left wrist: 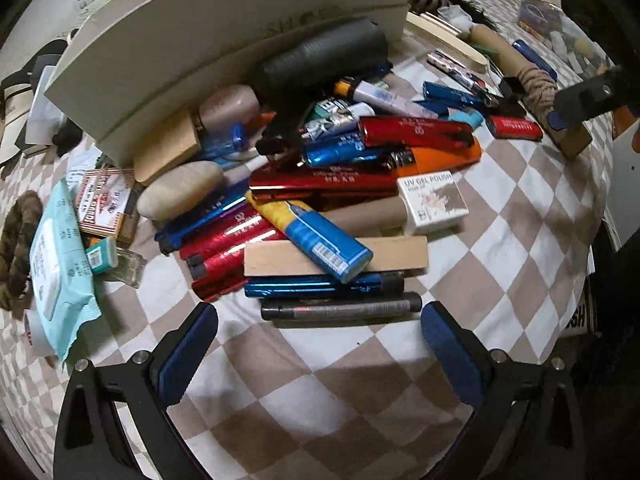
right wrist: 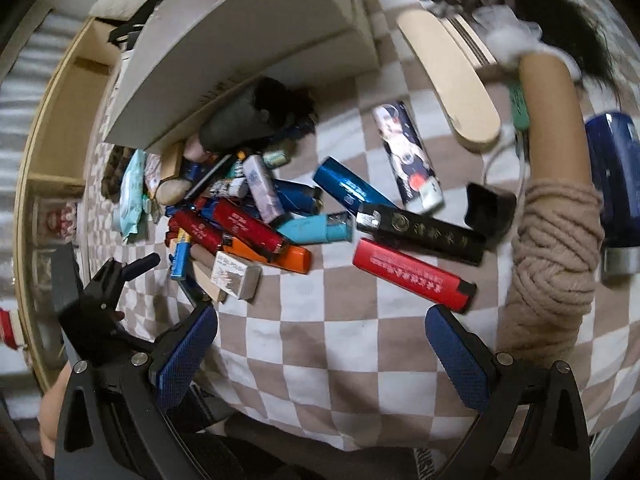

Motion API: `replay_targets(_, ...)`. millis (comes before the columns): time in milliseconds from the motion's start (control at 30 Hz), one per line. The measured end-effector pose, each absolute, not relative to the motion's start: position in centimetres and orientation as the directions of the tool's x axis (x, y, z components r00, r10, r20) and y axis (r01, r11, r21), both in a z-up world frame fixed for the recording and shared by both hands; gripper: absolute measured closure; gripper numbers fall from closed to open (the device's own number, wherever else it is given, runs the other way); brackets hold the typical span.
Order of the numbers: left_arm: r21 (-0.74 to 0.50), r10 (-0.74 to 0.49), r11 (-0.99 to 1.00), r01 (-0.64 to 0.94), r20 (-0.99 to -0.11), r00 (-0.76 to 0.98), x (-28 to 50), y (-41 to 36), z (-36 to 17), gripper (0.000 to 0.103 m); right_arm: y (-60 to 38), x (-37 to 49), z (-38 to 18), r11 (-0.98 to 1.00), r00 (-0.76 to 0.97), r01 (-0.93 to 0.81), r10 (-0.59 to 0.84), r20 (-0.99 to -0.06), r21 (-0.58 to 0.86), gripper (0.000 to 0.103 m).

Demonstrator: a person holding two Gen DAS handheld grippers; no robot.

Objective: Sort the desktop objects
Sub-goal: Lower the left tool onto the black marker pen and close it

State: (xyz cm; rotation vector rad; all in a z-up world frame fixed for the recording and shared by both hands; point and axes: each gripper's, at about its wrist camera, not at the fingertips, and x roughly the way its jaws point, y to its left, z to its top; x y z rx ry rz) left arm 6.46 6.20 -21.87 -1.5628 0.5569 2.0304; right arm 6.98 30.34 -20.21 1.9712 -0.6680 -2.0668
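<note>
- As far as I can judge from both wrist views, the sorting has barely begun: most of the lighters lie in one jumbled pile [left wrist: 320, 184] on the checked cloth [left wrist: 320, 380], heaped against the white box [left wrist: 224, 40]
- My left gripper [left wrist: 319, 334] is spread wide and holds nothing; it hangs just short of the grey lighter [left wrist: 340, 309] at the near edge of the heap
- My right gripper [right wrist: 321, 338] is likewise spread and empty, over bare cloth, with the red lighter [right wrist: 414, 276] just ahead of its right finger
- A few pieces lie apart from the heap on the right: that red one, a black lighter [right wrist: 424, 232], a printed lighter [right wrist: 408, 156] and a blue lighter [right wrist: 352, 190]; whether I count those as sorted I cannot tell
- Odd items are mixed in: a UV gel polish box [left wrist: 432, 202], a wooden block [left wrist: 400, 254], a smooth stone [left wrist: 180, 190], a wipes packet [left wrist: 56, 268]
- I see no clear groups yet, so nearly all remains to do
</note>
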Motion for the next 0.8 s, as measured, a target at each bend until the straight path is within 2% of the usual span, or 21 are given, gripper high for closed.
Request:
replay_targets(200,0.009,0.136,-0.786,-0.618,-0.973,-0.187,6.3,6.1,-22.5,0.002,31.1,7.5,-21.0,-0.923,-0.051,-0.193,-0.328,-0.943,0.332,0.000)
replay_targets(467,-0.027,0.157,-0.793,-0.608,-0.974,-0.161,6.1,6.4,-22.8,0.002,31.8,8.0,-21.7,-0.901,-0.027,-0.254,-0.358,-0.933,0.352,0.000)
replay_targets(800,-0.044,0.161,-0.793,-0.607,-0.977,-0.140,6.3,7.5,-23.0,0.002,33.3,8.2,-21.3,-0.910,-0.065,-0.302,-0.277,-0.959,0.284,0.000)
